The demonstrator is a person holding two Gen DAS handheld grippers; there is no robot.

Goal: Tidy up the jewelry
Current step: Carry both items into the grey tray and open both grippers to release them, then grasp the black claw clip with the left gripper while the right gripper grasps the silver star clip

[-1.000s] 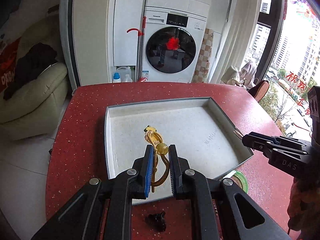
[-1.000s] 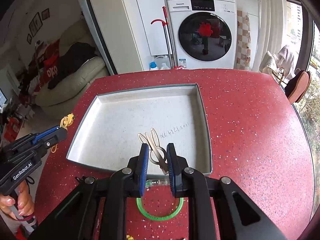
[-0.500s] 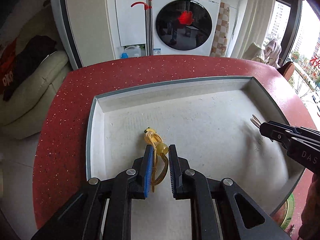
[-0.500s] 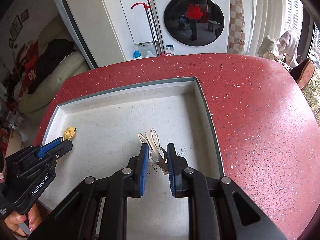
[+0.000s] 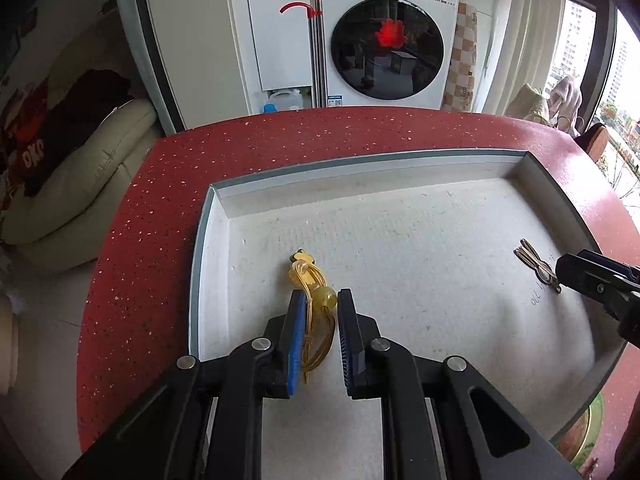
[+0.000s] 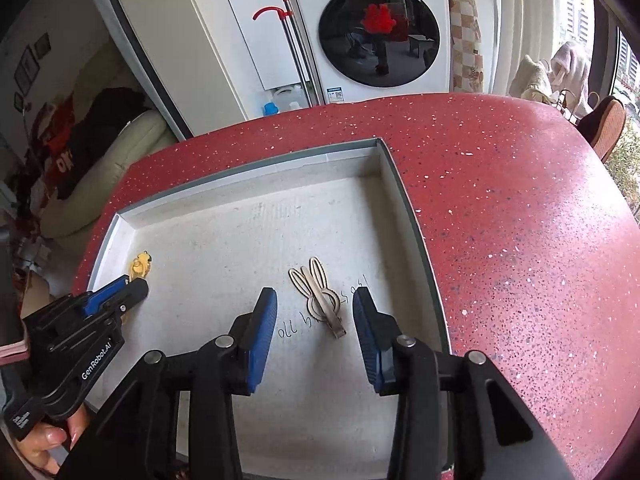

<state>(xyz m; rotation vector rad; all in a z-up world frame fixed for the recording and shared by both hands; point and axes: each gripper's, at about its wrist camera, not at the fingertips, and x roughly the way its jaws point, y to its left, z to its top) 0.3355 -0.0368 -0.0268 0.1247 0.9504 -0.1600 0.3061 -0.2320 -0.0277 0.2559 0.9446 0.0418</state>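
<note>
Blue pads line both claws. Nearest in the left wrist view, the left claw [image 5: 318,334] is narrowed around a yellow cord [image 5: 314,320] with an amber bead; the bead sits between the pads, touching or almost touching them, so the claw looks pinched on the cord, which trails down to the tray [image 5: 202,240] floor. A small yellow charm at the cord's far end lies just beyond the claw tips, near the tray's left wall.

In the right wrist view, the right claw [image 6: 315,322] is spread wide, its pads well apart and touching nothing. Between them, on the tray floor, lies a gold rabbit-shaped clip [image 6: 320,300], ears pointing away from the claw, close to the tray's right wall [image 6: 404,208]. Some handwriting on the tray floor runs under and beside the clip. The left claw [image 6: 136,292] shows at that view's left edge, with the yellow charm [image 6: 140,266] poking out past its tips.

The tray is white inside with a grey rim and sits on a red speckled table [image 6: 520,220]. A green ring [image 5: 588,436] peeks from under the tray's near right corner. Beyond the table stand a washer [image 5: 386,36], a red-handled mop [image 5: 312,24] and, left of the tray, a cream sofa [image 5: 72,184].
</note>
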